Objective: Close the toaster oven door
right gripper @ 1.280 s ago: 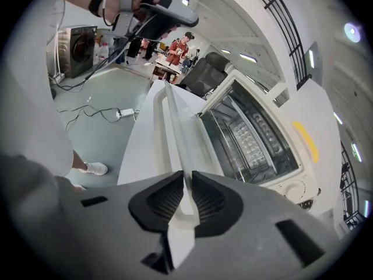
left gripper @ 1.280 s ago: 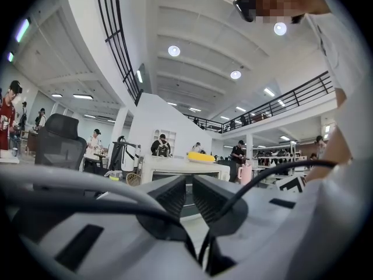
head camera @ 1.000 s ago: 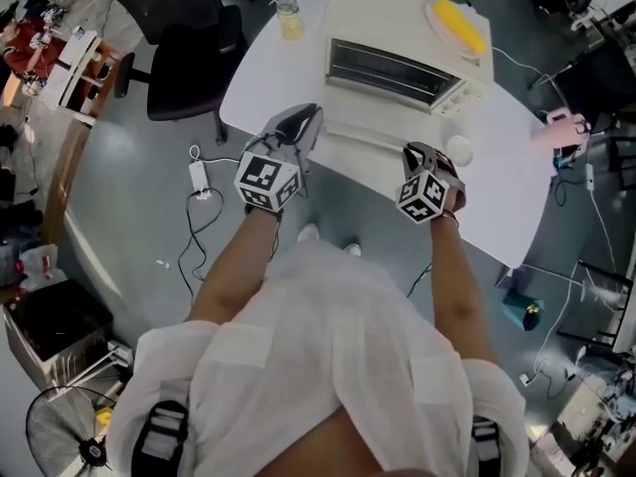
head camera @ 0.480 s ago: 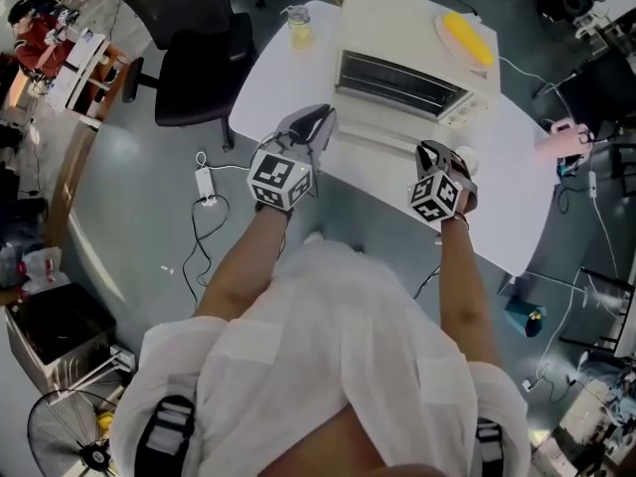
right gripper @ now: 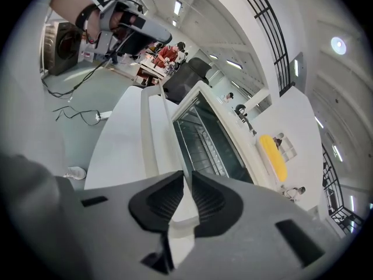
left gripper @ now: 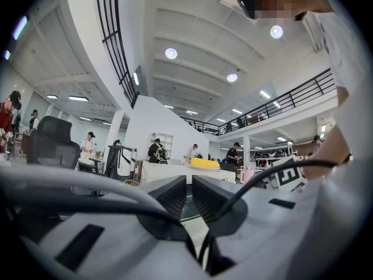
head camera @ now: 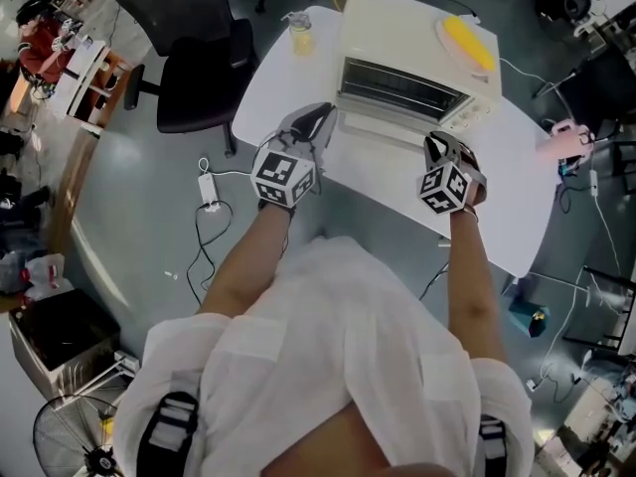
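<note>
Squarely, right gripper (right gripper: 187, 177) grips door (right gripper: 158, 134) (ajar).

No legible words, brands or numbers; only square coded markers (head camera: 286, 177) on left gripper (head camera: 320, 119), right gripper (head camera: 438, 143)

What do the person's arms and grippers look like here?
Both the left gripper and right gripper are grey-bodied with dark ribbed fingers, each carrying a white cube of black square markers. Black cables cross the left one. The person wears a white short-sleeved top; forearms bare.
</note>
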